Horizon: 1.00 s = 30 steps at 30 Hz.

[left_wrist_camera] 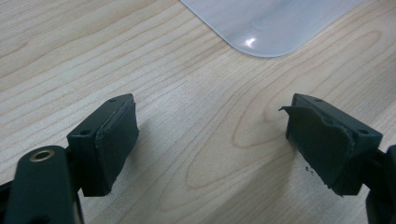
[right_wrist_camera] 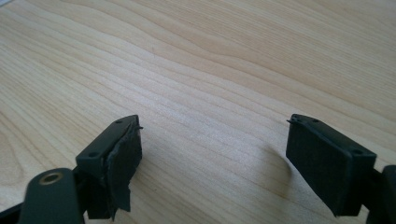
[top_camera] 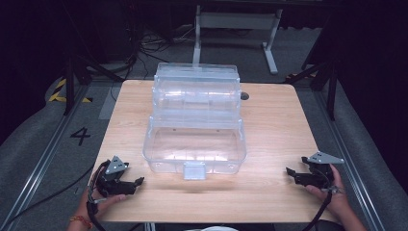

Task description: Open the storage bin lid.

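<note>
**Clear box mid-table, both my grippers spread and empty**

The clear plastic box (top_camera: 195, 144) sits in the middle of the wooden table (top_camera: 279, 125), its lid (top_camera: 196, 89) thrown back and standing behind it toward the far edge. A small grey latch (top_camera: 194, 170) hangs at the centre of the front wall, facing me. The inside looks bare, though glare on the plastic makes it hard to be sure.

My left gripper (top_camera: 137, 182) rests near the table's front left corner, just off the box's front left corner and apart from it. In the left gripper view its jaws stand wide apart over bare wood, nothing between them, with a rounded corner of the clear box (left_wrist_camera: 271, 23) showing beyond.

My right gripper (top_camera: 290, 171) sits near the front right edge, well apart from the box, held in my right hand (top_camera: 334, 195). In the right gripper view its jaws are likewise spread wide, gripping nothing, only wood grain ahead.
</note>
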Motion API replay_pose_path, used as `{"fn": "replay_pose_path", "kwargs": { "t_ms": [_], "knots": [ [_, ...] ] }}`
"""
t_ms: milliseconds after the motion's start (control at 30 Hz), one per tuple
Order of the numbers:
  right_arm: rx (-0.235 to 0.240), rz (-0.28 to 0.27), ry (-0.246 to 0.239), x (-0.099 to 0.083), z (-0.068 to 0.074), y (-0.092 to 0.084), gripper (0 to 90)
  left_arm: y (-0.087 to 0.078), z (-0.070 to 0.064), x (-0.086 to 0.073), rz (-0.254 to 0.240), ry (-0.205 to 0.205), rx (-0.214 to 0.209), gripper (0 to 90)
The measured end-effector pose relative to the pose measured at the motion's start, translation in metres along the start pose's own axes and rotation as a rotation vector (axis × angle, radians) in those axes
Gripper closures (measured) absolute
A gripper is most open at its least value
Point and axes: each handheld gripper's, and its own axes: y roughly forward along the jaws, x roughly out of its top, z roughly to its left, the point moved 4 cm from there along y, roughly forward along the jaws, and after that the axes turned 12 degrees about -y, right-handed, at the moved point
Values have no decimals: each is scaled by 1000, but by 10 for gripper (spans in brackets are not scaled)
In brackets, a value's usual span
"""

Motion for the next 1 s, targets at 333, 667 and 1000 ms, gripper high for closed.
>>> {"fn": "replay_pose_path", "kwargs": {
  "t_ms": [333,667,1000],
  "knots": [
    [16,12,43,-1,-1,1,186,0,0,0,9,-7,-2,169],
    [16,12,46,-1,-1,1,185,1,-1,1,11,-15,8,147],
    [10,14,52,0,-2,1,167,1,-1,1,10,-16,9,145]
  ]
}}
